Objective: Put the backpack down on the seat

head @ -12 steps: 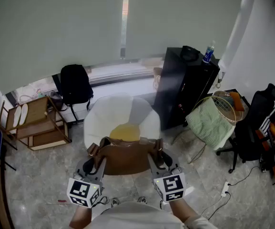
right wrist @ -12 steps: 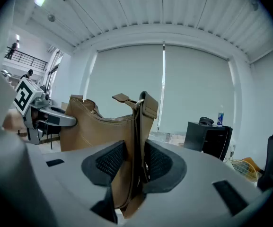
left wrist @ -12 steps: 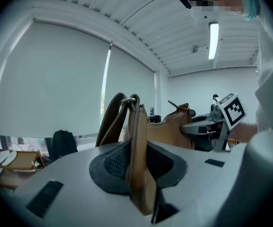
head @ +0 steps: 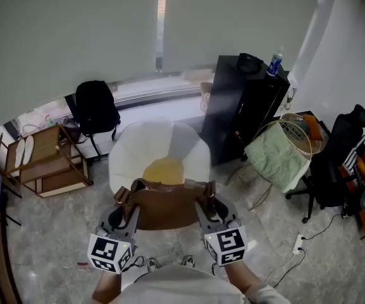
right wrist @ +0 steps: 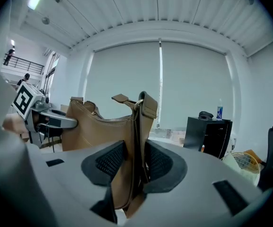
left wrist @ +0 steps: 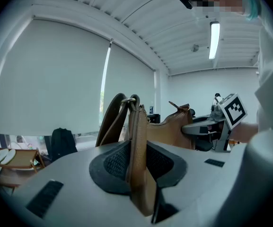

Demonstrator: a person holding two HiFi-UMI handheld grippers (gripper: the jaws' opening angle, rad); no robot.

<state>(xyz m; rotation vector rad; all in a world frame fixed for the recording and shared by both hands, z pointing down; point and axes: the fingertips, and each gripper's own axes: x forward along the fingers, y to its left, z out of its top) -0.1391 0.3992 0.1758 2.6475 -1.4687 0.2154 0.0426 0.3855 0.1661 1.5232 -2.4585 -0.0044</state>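
Before the pale roller blinds [head: 68,37], the left gripper [head: 121,200] pinches the left side of the brown leather backpack [head: 165,209], held in the air just in front of the white round chair with yellow seat [head: 131,151], and the right gripper [head: 209,199] pinches its right side.

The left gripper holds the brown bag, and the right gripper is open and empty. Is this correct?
No. The right gripper is not open and empty: the right gripper view shows it shut on the other end of the bag. The left gripper does hold the bag.
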